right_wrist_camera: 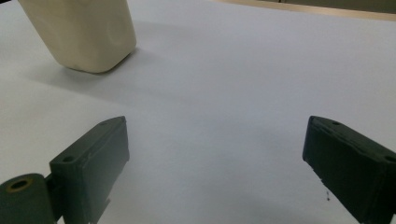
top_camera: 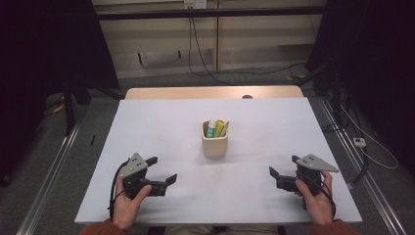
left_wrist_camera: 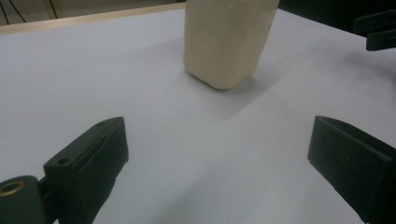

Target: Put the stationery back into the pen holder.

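White tabletop [top_camera: 254, 186] bears the beige cup [top_camera: 214, 143] well ahead, between both grippers' wide-spread, empty jaws.

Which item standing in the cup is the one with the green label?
The white tube with the green label, at the left of the beige cup; beside it on the right stands a yellow one.

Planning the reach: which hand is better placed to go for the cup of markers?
Left, narrowly: the left tool sits a bit closer to the cup than the right tool. Both are open.
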{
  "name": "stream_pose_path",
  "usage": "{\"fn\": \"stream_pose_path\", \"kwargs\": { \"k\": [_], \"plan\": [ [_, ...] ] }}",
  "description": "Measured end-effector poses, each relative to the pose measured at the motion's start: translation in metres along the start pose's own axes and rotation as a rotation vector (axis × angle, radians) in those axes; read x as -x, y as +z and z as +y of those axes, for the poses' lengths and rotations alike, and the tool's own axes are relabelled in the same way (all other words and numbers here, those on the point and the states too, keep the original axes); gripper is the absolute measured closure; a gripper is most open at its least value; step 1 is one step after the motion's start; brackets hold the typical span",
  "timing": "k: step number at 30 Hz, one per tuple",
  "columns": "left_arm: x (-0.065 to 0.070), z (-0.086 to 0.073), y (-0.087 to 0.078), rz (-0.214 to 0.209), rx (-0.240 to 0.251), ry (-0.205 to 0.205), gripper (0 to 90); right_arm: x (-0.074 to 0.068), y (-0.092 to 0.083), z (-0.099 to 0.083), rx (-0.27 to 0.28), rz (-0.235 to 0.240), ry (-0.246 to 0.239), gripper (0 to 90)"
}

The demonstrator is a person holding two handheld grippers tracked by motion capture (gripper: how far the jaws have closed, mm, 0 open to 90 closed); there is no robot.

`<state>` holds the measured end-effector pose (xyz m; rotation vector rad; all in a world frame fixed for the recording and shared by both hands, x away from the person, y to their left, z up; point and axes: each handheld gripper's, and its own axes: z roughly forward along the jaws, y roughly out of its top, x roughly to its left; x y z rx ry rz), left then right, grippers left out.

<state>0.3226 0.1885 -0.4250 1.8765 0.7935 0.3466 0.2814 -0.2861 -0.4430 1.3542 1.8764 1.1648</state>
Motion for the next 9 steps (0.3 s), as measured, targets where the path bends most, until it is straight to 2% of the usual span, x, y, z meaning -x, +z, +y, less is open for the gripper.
{"fn": "stream_pose_path", "kwargs": {
  "k": [9],
  "plan": [
    [-0.0003, -0.0003, -0.0003, 0.002, -0.001, -0.011, 5.0, 0.0009, 0.0005, 0.0007, 0.008, -0.003, 0.001, 7.0]
  ]
}}
